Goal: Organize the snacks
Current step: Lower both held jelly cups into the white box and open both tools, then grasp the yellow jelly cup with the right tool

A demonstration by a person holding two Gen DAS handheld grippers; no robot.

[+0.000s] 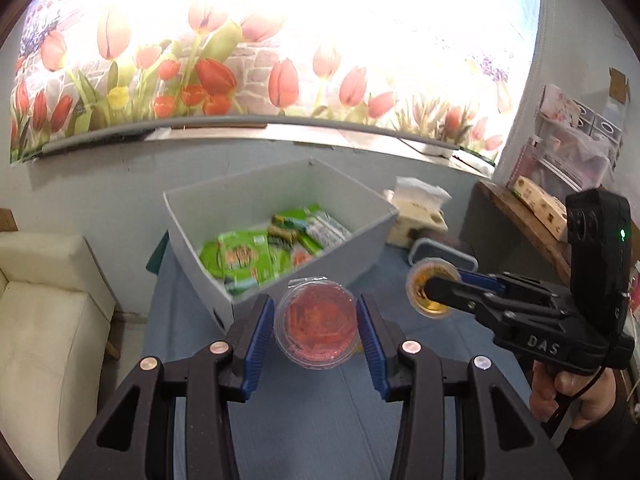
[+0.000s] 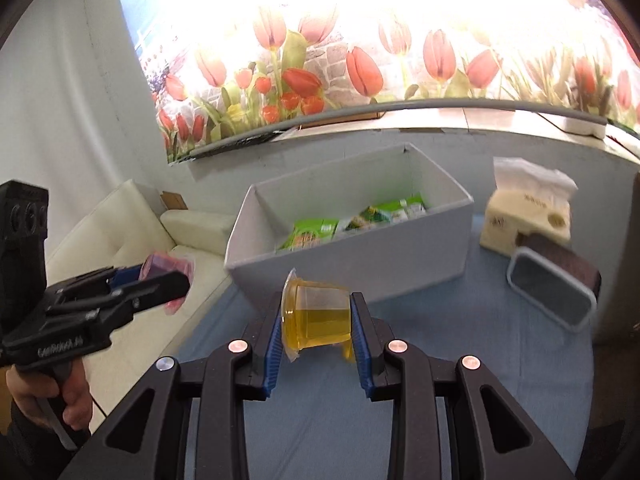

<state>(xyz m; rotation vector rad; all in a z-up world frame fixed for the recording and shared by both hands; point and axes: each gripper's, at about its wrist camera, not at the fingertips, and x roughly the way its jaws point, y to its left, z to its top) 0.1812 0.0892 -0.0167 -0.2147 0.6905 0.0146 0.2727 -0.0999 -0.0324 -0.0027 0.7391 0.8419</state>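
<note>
My left gripper (image 1: 316,322) is shut on a red jelly cup (image 1: 316,326), held above the blue table just in front of the grey box (image 1: 352,258). My right gripper (image 2: 318,320) is shut on a yellow jelly cup (image 2: 316,318), held on its side in front of the same grey box (image 2: 400,268). Green snack packets (image 1: 256,254) lie inside the box, also seen in the right wrist view (image 2: 352,224). The right gripper with its yellow cup (image 1: 430,294) shows at the right of the left wrist view. The left gripper with its red cup (image 2: 166,272) shows at the left of the right wrist view.
A cream tissue pack (image 2: 524,216) stands right of the box. A grey-rimmed lidded container (image 2: 554,292) lies tilted near it. A white sofa (image 1: 44,320) is left of the table. A wooden shelf (image 1: 532,216) with boxes is at the right. A tulip mural covers the wall behind.
</note>
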